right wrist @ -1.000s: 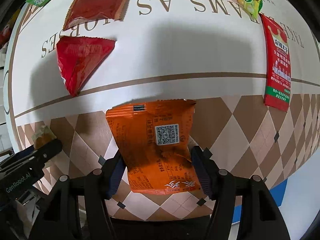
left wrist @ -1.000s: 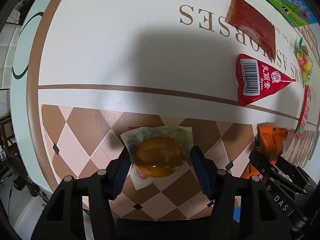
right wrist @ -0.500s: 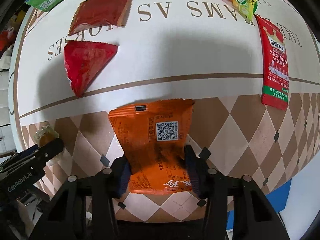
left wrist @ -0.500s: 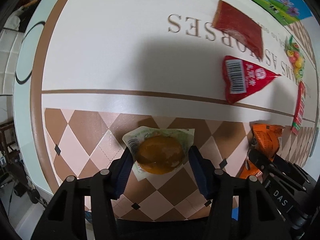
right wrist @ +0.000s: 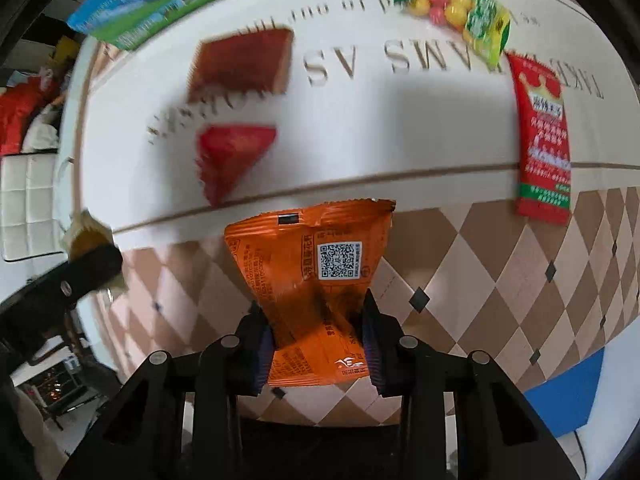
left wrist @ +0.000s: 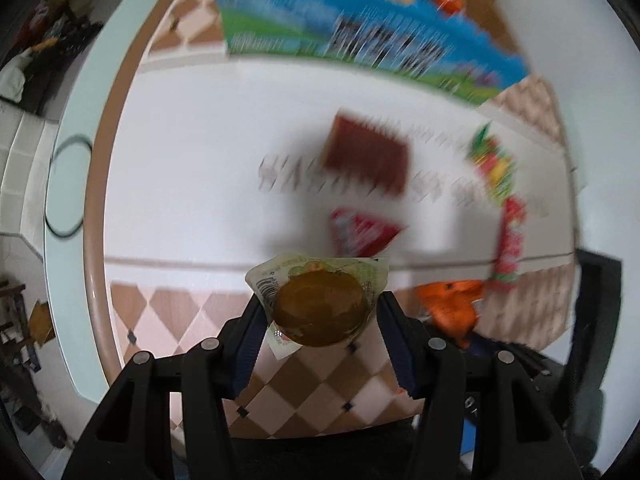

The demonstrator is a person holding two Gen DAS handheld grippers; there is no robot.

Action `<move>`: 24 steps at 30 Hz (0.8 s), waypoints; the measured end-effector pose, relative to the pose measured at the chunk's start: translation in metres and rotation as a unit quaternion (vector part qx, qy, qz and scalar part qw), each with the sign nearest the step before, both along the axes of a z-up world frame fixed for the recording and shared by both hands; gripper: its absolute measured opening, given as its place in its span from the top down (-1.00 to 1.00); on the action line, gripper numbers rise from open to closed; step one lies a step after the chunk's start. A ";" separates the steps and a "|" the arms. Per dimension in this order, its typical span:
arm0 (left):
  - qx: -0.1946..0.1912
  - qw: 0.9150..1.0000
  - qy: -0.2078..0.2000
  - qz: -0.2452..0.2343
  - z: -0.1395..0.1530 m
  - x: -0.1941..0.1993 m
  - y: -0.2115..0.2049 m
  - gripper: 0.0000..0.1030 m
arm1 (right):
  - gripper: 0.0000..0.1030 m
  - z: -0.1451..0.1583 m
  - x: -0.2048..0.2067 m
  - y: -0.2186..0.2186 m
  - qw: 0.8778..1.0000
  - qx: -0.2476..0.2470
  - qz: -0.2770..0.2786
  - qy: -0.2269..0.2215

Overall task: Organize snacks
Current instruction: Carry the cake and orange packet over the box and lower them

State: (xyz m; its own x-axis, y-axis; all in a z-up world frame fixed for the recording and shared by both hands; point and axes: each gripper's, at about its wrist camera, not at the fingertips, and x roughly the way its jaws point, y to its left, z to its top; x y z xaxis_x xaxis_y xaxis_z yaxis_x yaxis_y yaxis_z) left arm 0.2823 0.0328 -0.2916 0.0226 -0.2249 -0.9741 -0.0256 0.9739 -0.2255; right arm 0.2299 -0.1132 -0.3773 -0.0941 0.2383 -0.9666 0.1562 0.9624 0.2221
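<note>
With my left hand-held gripper pinching the bun and my right hand-held gripper, jaws just closed, squeezing the orange packet, I'm at the lift. Next, I judge, both go to the box.

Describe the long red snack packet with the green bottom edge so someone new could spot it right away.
Start at the round table, where the big brown lettering crosses its white band. At the right end of that lettering, just below the bag of colourful candy balls, lies the long red packet. Unlike the triangular red pouch, it is a narrow strip ending in green.
</note>
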 end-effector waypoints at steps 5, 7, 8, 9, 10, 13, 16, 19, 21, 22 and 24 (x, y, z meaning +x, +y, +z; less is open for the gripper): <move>-0.031 0.998 -0.051 -0.009 0.052 0.044 -0.001 -0.03 | 0.23 0.067 0.035 -0.020 0.998 0.026 -0.009 -0.062; -0.037 0.997 -0.067 -0.013 0.069 0.065 -0.001 -0.03 | 0.23 0.097 0.056 -0.028 0.995 0.031 -0.011 -0.092; -0.038 0.996 -0.076 -0.013 0.077 0.078 -0.002 -0.03 | 0.23 0.107 0.062 -0.031 0.994 0.031 -0.011 -0.102; -0.038 0.996 -0.085 -0.015 0.084 0.090 -0.001 -0.03 | 0.23 0.124 0.078 -0.036 0.992 0.033 -0.013 -0.120; -0.037 0.995 -0.091 -0.016 0.089 0.102 -0.003 -0.03 | 0.23 0.134 0.090 -0.037 0.991 0.033 -0.014 -0.132; -0.027 0.994 -0.106 -0.022 0.098 0.145 -0.003 -0.03 | 0.23 0.158 0.144 -0.034 0.985 0.020 -0.019 -0.168; -0.004 0.994 -0.108 -0.023 0.096 0.192 0.000 -0.03 | 0.23 0.171 0.202 -0.039 0.982 0.001 -0.024 -0.185; 0.022 0.995 -0.099 -0.023 0.084 0.235 0.006 -0.03 | 0.23 0.164 0.253 -0.046 0.983 -0.018 -0.028 -0.183; 0.042 0.995 -0.086 -0.020 0.069 0.267 0.008 -0.03 | 0.23 0.152 0.286 -0.051 0.984 -0.030 -0.031 -0.173; 0.051 0.995 -0.079 -0.021 0.063 0.280 0.009 -0.03 | 0.22 0.146 0.301 -0.052 0.985 -0.035 -0.031 -0.165; 0.067 0.995 -0.065 -0.022 0.046 0.305 0.010 -0.03 | 0.23 0.128 0.326 -0.057 0.987 -0.045 -0.032 -0.150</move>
State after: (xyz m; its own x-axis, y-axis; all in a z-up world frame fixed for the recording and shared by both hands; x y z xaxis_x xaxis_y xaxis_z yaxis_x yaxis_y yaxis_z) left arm 0.5875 0.0433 -0.2455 0.1438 -0.0961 -0.9849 0.0381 0.9951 -0.0915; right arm 0.5560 -0.1699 -0.2490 0.2119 0.1463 -0.9663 0.1574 0.9707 0.1815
